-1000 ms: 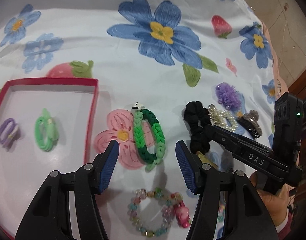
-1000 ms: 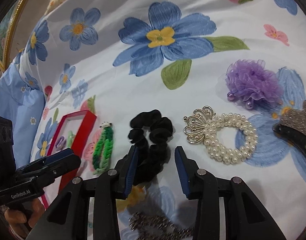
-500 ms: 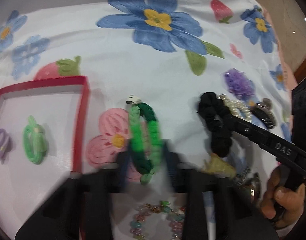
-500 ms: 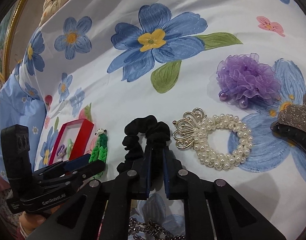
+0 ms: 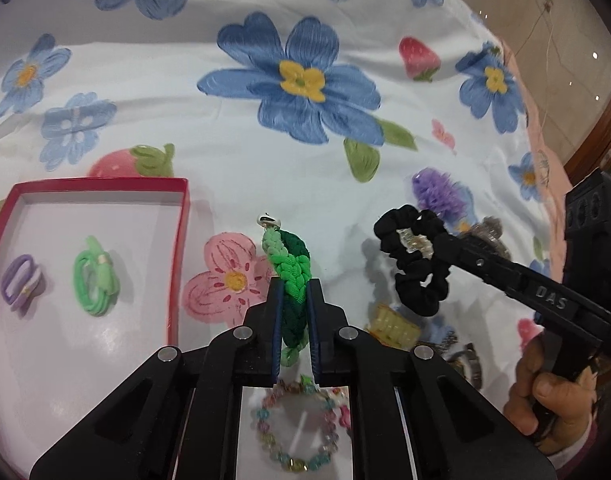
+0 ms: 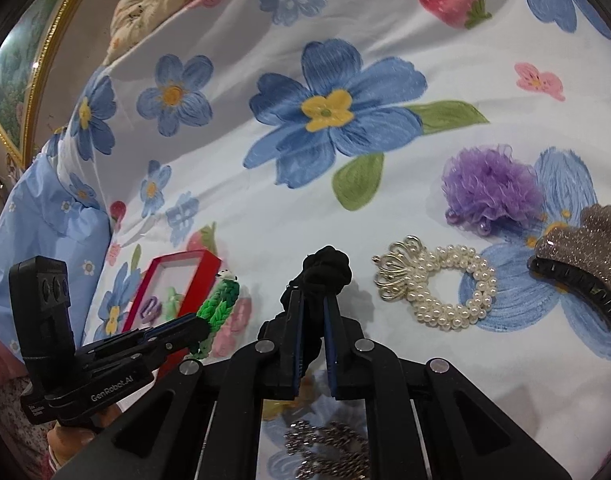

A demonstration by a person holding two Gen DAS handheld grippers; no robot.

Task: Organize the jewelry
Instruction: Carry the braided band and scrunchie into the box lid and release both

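Green braided bracelet (image 5: pixel 291 276) is pinched flat between the two fingers of my left claw (image 5: pixel 293 300), its loop squeezed into a narrow strip. Its long axis runs straight away from me along the fingers, with the small white charm (image 5: pixel 268 220) at the far tip and the dark-green end hanging back toward the camera. It looks raised off the flowered cloth (image 5: pixel 233 152), just right of the red box (image 5: pixel 181 240), where a light-green hair tie (image 5: pixel 95 280) and a purple hair tie (image 5: pixel 21 286) already lie.

My right claw (image 6: pixel 311 312) is pressed onto the black scrunchie (image 6: pixel 325 272), whose bunched loop points forward past the fingertips. Right of it on the cloth rest the pearl bracelet (image 6: pixel 445 292), the purple chiffon flower (image 6: pixel 491 188) and a glittery hair clip (image 6: pixel 581 252). A pastel bead bracelet (image 5: pixel 301 428) lies beneath my left claw.
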